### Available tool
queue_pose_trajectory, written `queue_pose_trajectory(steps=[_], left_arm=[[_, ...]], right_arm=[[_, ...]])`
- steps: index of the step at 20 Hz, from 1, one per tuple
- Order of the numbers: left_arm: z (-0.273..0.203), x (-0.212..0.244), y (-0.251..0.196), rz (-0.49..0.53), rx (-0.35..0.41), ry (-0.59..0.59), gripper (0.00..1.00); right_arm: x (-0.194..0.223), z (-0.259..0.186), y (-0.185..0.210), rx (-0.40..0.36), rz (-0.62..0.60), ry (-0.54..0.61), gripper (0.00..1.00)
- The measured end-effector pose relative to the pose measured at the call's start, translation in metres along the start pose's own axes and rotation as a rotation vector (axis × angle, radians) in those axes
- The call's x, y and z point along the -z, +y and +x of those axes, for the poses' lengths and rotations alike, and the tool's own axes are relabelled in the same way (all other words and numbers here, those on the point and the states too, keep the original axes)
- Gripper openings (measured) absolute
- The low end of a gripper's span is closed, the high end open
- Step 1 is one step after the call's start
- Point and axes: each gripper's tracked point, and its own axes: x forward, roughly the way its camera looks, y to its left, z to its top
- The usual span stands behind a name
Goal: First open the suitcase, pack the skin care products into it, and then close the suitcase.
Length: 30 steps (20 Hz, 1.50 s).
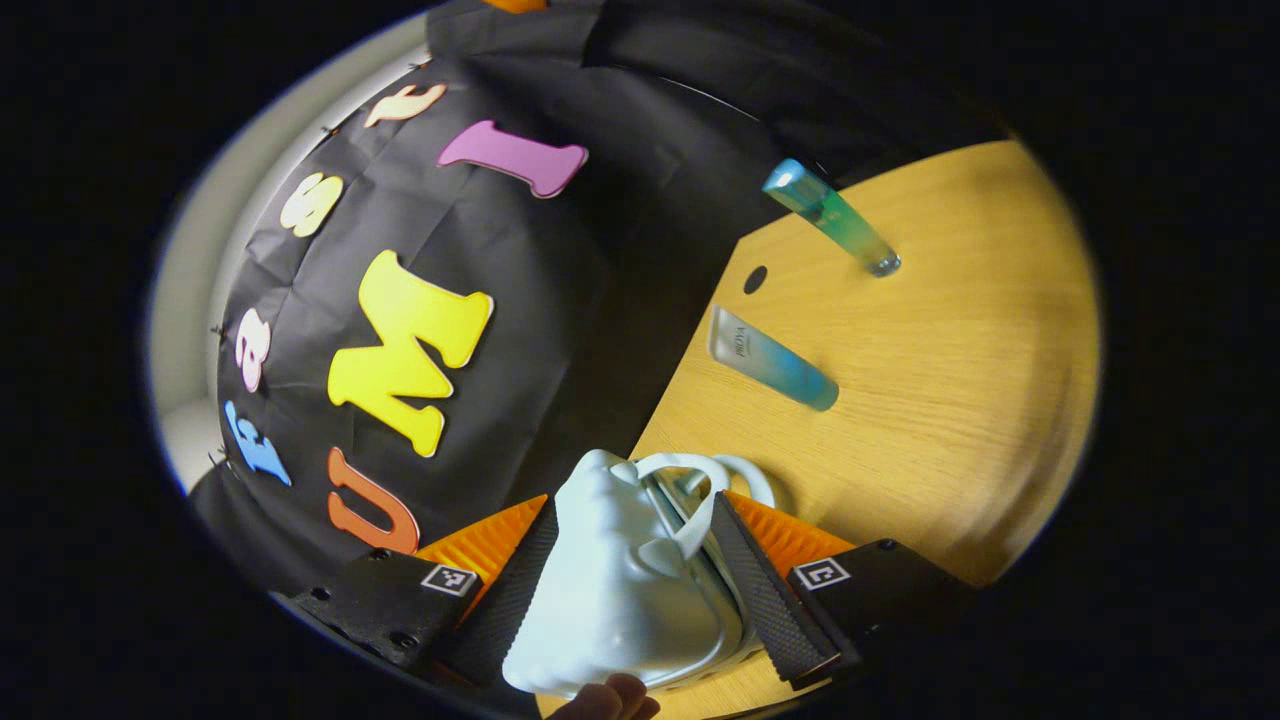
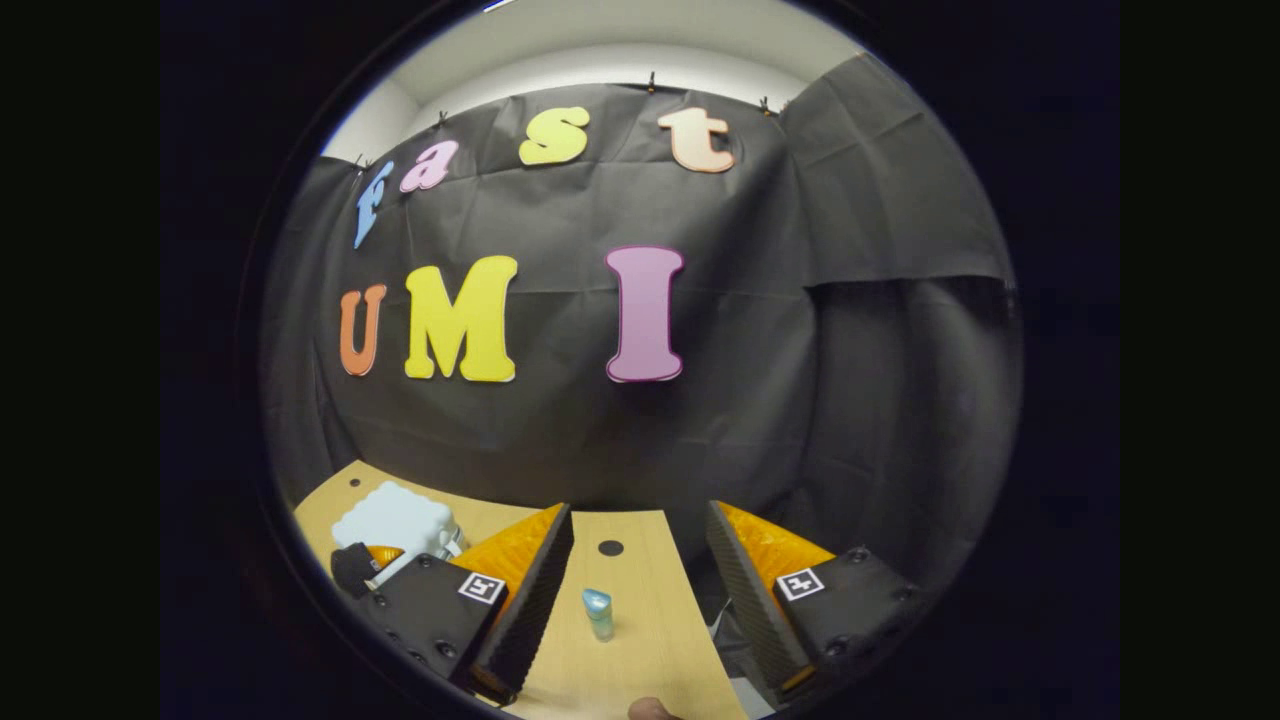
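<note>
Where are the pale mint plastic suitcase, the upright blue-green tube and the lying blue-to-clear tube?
Pale mint plastic suitcase (image 1: 610, 590): left gripper view, on its bumpy shell between the fingers.
Upright blue-green tube (image 1: 830, 215): left gripper view, mid-body.
Lying blue-to-clear tube (image 1: 772, 358): left gripper view, mid-body.

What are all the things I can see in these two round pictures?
suitcase: one, small, white, held between the left gripper's fingers; also at the table's left in the right gripper view.
skin care tubes: two, blue-green, standing on the table, one nearer, one farther.
table: one, light wood, with a dark round hole.
wall cloth: black, behind the table.
left gripper: orange and black, fingers pressing on the suitcase.
right gripper: orange and black, fingers apart, a tube ahead between them.
</note>
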Motion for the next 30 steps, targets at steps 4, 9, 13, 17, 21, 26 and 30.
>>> queue_pose_trajectory(steps=[4,9,13,17,21,26,30], left_arm=[[0.024,0.007,-0.011,0.150,-0.034,0.095,0.96],[0.040,0.020,-0.019,0.301,-0.033,0.165,0.78],[0.049,0.026,-0.025,0.354,0.015,0.194,0.57],[0.052,0.026,-0.031,0.303,0.082,0.195,0.30],[0.050,0.019,-0.021,0.324,0.082,0.162,0.12],[0.035,0.011,0.010,0.244,0.061,0.121,0.05],[0.019,0.017,0.070,0.088,0.017,0.102,0.03]], right_arm=[[0.016,0.010,-0.025,-0.007,0.030,0.027,0.80],[0.035,0.014,-0.039,0.010,0.066,0.069,0.79],[0.040,0.011,-0.037,0.014,0.045,0.075,0.80],[0.036,0.006,-0.022,0.017,0.030,0.076,0.80],[0.024,-0.002,-0.003,0.029,0.005,0.056,0.80],[0.008,-0.010,0.022,0.051,-0.005,0.034,0.80],[-0.007,-0.015,0.048,0.065,-0.019,0.007,0.80]])
